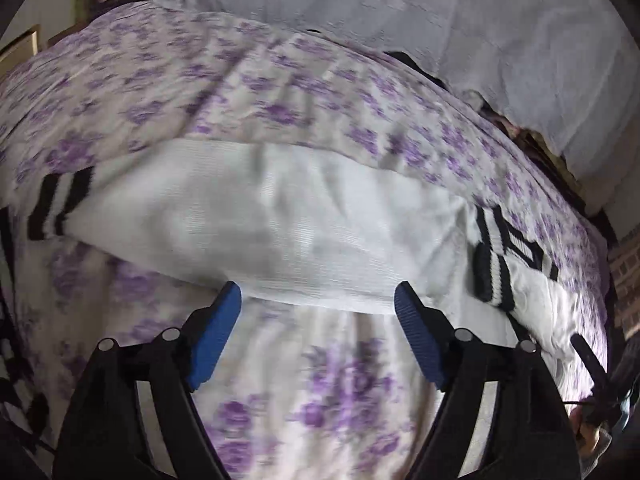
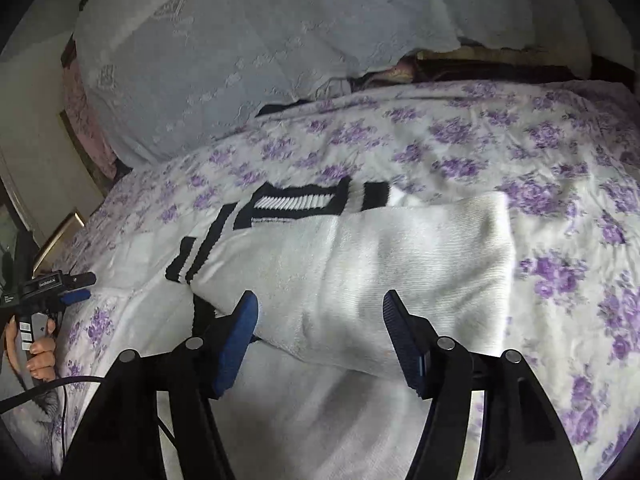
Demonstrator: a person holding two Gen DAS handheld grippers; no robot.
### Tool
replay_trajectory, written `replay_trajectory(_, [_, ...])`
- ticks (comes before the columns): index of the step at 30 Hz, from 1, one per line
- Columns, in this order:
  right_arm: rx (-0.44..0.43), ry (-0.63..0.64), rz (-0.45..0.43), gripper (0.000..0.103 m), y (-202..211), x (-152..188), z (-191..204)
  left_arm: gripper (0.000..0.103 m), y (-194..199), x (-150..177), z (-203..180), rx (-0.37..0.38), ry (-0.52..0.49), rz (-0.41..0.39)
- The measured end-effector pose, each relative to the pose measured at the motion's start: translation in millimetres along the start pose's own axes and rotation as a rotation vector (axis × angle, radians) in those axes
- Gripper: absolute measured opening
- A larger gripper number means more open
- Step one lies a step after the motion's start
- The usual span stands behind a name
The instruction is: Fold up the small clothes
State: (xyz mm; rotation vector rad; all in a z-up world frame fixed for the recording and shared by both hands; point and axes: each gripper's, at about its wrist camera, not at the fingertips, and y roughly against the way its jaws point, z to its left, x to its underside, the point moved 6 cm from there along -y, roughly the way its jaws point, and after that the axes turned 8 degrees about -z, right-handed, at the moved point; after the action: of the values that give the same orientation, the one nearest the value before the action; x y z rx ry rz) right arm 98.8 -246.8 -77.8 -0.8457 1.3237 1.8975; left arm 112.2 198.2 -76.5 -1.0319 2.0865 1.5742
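Both tongs, left (image 1: 318,300) and right (image 2: 320,312), stood apart and empty above the sweater (image 2: 360,264) on the bed (image 2: 520,140); a fold apparently finished, next regrip an edge.

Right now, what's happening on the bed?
A person with a gripper in each hand is folding a white sweater with black stripes on a floral bedspread. The sweater lies folded. Both the left gripper and right gripper are open at its near edge, holding nothing.

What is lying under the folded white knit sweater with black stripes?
The purple-flowered white bedspread lies under the white knit sweater, showing all round it. Whatever sits beneath the sweater's middle is covered.
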Motion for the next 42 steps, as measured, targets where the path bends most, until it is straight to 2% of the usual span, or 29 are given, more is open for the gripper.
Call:
replay_trajectory(3, [0.026, -0.092, -0.069, 0.066, 22.5, -3.3, -29.1, 0.077, -2.2, -11.0, 54.1, -0.034, 0.166, 0.005])
replay_trajectory(6, [0.05, -0.188, -0.077, 0.066, 24.5, -1.3, -53.9, 0.077, -8.2, -19.4, 89.2, -0.009, 0.339, -0.011])
replay_trajectory(9, [0.057, -0.222, -0.064, 0.066, 19.7, 1.3, -62.5, 0.076, -15.2, -28.2, 99.2, -0.01, 0.393, -0.028])
replay_trajectory(10, [0.052, -0.23, -0.062, 0.066, 18.6, 3.8, -63.4, 0.073, -18.0, -31.5, 101.3, -0.021, 0.402, -0.032])
replay_trajectory(12, [0.06, -0.25, -0.066, 0.066, 17.5, 6.1, -67.7, 0.058, -23.5, -38.1, 108.5, -0.057, 0.41, -0.039])
replay_trajectory(14, [0.068, -0.28, -0.084, 0.068, 20.4, 5.8, -75.2, 0.021, -28.3, -43.1, 115.9, -0.073, 0.411, -0.036])
replay_trajectory(15, [0.078, -0.297, -0.096, 0.069, 22.0, 4.9, -79.8, 0.012, -29.5, -44.6, 115.8, -0.056, 0.406, -0.029])
replay_trajectory(16, [0.09, -0.313, -0.109, 0.073, 23.9, 4.0, -84.6, 0.006, -29.1, -45.6, 112.4, -0.042, 0.397, -0.026])
replay_trajectory(21, [0.088, -0.378, -0.138, 0.078, 30.7, 2.1, -97.9, 0.005, -4.4, -57.5, 72.2, -0.14, 0.163, -0.096])
replay_trajectory(27, [0.082, -0.322, -0.126, 0.083, 31.6, 0.0, -85.7, 0.005, 14.9, -72.7, 9.0, -0.113, -0.004, -0.118])
replay_trajectory(32, [0.067, -0.307, -0.144, 0.089, 38.2, -3.5, -81.6, 0.006, 16.9, -78.3, -40.7, -0.086, -0.103, -0.125])
replay_trajectory(42, [0.029, -0.442, -0.141, 0.089, 41.4, -1.6, -100.1, 0.006, 13.7, -70.8, -120.9, -0.04, -0.223, -0.119])
